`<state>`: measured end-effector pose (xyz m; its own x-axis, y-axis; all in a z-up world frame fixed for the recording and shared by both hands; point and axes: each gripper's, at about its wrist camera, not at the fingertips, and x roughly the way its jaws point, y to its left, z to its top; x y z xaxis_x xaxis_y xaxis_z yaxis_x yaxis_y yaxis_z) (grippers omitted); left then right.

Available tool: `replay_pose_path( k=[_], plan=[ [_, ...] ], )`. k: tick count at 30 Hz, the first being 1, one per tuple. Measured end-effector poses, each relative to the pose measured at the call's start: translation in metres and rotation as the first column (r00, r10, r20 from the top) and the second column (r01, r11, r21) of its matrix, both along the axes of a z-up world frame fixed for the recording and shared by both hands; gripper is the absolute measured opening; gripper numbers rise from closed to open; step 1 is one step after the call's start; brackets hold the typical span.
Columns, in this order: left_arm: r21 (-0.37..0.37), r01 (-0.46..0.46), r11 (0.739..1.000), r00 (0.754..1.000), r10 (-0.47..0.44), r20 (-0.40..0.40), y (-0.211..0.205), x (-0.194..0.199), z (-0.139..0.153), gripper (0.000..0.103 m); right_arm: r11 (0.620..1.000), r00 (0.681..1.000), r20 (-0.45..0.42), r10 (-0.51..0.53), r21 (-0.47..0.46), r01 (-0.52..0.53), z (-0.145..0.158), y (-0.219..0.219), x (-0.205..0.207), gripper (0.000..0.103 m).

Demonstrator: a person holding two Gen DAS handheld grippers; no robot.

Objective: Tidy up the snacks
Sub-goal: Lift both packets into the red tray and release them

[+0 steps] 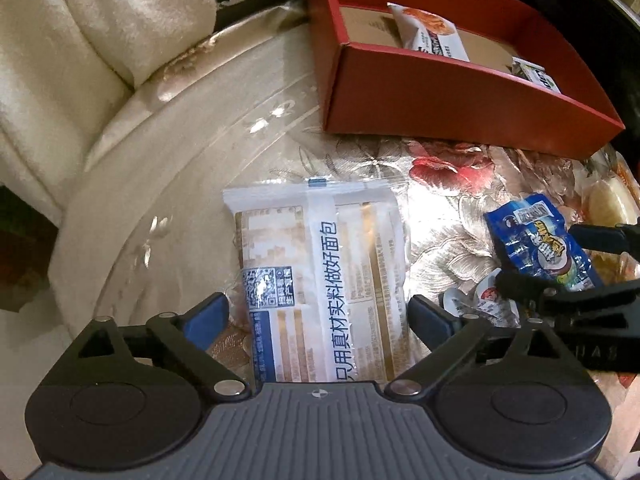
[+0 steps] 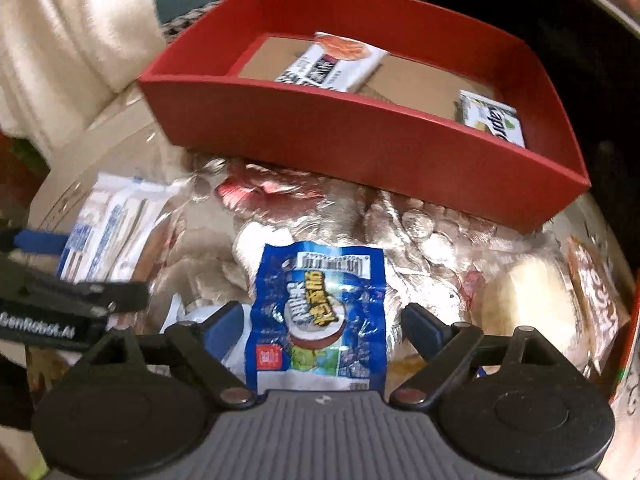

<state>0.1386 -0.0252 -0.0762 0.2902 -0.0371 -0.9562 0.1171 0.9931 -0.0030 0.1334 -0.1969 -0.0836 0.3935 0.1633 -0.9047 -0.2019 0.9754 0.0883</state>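
Left wrist view: my left gripper (image 1: 318,318) has its fingers spread wide, with the white bread packet (image 1: 320,276) lying flat between them on the worktop (image 1: 192,152). My right gripper (image 2: 322,326) is equally wide around the blue snack pouch (image 2: 318,312). The red box (image 2: 360,148) sits beyond both sets of fingers.

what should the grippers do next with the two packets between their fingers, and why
Probably close both: the left gripper straddles the white bread packet and the right gripper straddles the blue snack packet, both open, packets on the table, red box just beyond.
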Motion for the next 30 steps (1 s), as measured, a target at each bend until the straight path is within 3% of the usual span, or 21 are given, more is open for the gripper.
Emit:
replay_pose_path(
  k=[5,11,21,30],
  plan=[
    [-0.037,-0.013,0.999,1.000,0.013,-0.015,0.004,-0.003,0.001,0.087,1.000,1.000,0.002,0.011,-0.017,-0.011,0.006,0.007,-0.002,0.065],
    [-0.028,-0.003,1.000,1.000,0.004,0.006,-0.001,-0.004,0.010,0.078,0.999,0.999,0.028,0.023,-0.027,-0.022,0.014,0.009,-0.011,0.065],
    [-0.095,-0.001,0.995,0.999,0.006,0.052,-0.004,-0.004,0.039,0.076,0.999,0.992,0.125,-0.021,0.031,0.017,0.054,-0.004,-0.020,0.065],
    [-0.133,0.020,0.991,0.988,0.001,0.152,-0.018,-0.002,0.075,0.076,0.997,0.973,0.223,-0.065,0.043,0.057,0.084,-0.010,-0.021,0.065]
  ],
)
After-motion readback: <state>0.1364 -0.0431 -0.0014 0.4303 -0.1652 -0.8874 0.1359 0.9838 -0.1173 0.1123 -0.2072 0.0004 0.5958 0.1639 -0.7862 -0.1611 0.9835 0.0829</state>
